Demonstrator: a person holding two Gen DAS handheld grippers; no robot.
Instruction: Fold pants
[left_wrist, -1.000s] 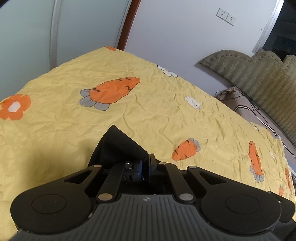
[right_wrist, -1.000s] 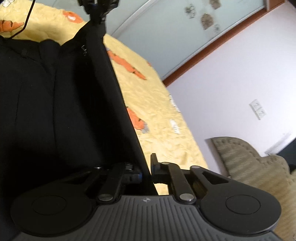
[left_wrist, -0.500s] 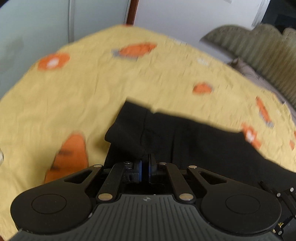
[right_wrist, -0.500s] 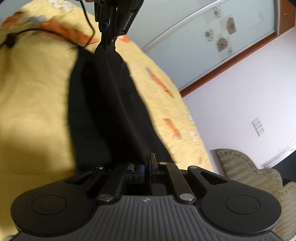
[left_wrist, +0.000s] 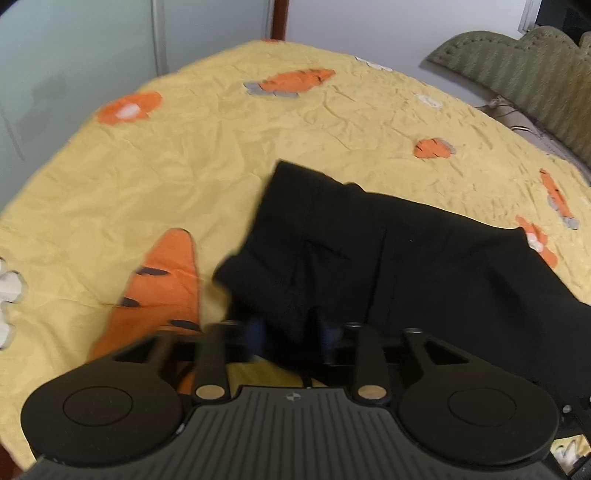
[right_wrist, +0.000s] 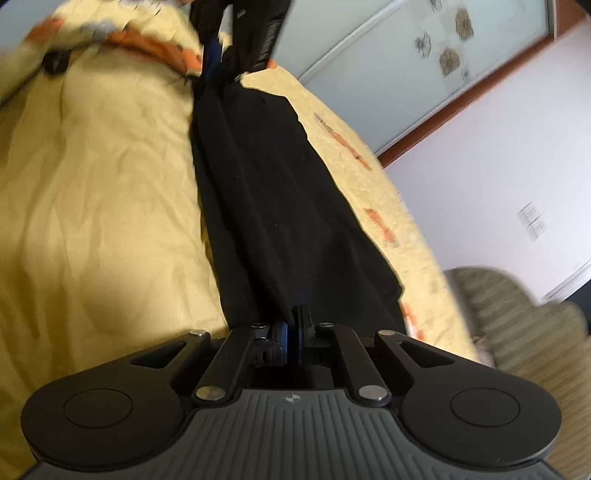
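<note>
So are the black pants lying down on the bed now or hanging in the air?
Lying down: the black pants rest in a long strip on the yellow sheet.

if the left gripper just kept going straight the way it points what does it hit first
Most likely the black pants: the left gripper has just been opening its jaws, with cloth still lying between them, so it meets fabric at once, then the yellow bedsheet underneath. Depth is hard to judge.
</note>
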